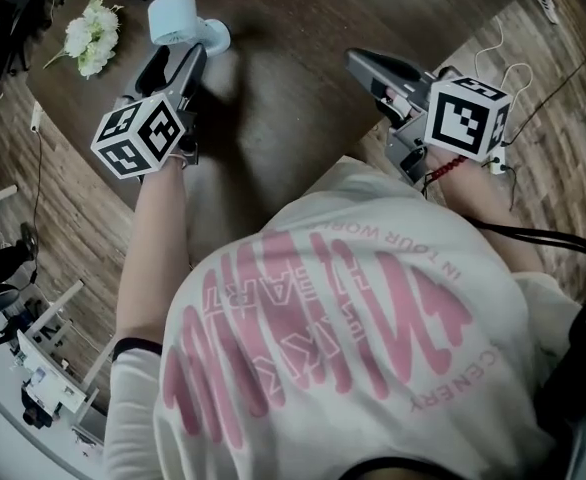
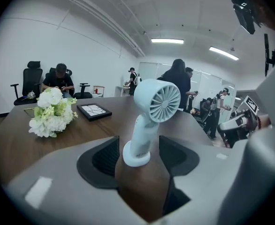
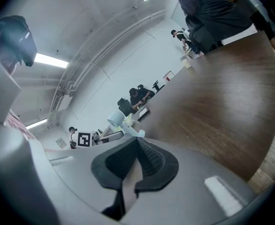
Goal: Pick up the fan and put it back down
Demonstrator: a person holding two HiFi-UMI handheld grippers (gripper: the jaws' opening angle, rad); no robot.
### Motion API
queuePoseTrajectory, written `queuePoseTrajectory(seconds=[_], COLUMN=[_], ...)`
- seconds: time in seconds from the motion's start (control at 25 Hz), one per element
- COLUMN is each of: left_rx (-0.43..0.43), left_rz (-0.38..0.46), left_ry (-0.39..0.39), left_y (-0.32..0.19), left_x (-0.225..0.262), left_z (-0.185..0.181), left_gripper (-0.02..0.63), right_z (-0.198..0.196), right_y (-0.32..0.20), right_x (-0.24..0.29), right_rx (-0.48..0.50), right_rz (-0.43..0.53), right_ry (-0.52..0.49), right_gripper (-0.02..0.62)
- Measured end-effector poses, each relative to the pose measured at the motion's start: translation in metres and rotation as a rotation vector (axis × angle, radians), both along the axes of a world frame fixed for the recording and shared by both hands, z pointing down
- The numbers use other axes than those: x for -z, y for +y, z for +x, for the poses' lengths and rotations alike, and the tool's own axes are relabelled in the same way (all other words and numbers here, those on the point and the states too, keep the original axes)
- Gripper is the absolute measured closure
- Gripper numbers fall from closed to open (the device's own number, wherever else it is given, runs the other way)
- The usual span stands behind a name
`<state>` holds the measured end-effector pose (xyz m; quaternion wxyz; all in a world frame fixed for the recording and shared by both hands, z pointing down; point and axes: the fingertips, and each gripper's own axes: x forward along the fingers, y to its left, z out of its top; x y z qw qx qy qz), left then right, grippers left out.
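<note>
Bench [image 1: 303, 58]: dark wood. Left gripper [image 1: 180, 56]: fingers spread wide, pressing on nothing. Right gripper [image 3: 136, 153]: fingers shut together, empty, held off to the side. Fan [image 2: 149, 121]: upright on the bench between the left fingers, ungripped. We judge it either awaiting pickup or already set back; we cannot tell which.

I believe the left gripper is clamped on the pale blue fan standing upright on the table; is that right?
Not quite: the left gripper is open, its jaws clear of the fan, as the left gripper view shows. The rest holds.
</note>
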<state>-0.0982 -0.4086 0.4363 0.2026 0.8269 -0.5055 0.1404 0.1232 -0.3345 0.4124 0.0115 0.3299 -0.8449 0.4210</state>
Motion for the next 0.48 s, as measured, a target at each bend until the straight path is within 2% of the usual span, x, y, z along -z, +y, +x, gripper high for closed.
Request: queuePoseTrajectory(seconds=[0.16, 0.32, 0.4, 0.48], left_rx=[0.036, 0.062, 0.068, 0.068], left_rz=[0.004, 0.04, 0.071, 0.104], left_ry=[0.032, 0.062, 0.078, 0.094], left_y=[0.028, 0.053, 0.068, 0.087], left_x=[0.008, 0.02, 0.029, 0.037], left_z=[-0.021, -0.039, -0.051, -0.062], left_gripper=[0.338, 0.388, 0.435, 0.533], right_z=[-0.015, -0.029, -0.04, -0.052], right_y=[0.02, 0.035, 0.04, 0.047], right_x=[0.009, 0.02, 0.027, 0.033], right_rx=[0.009, 0.02, 0.019, 0.021], right_rz=[0.003, 0.012, 0.023, 0.036], right_ry=[-0.015, -0.025, -0.04, -0.046], right_gripper=[0.589, 0.589, 0.589, 0.589])
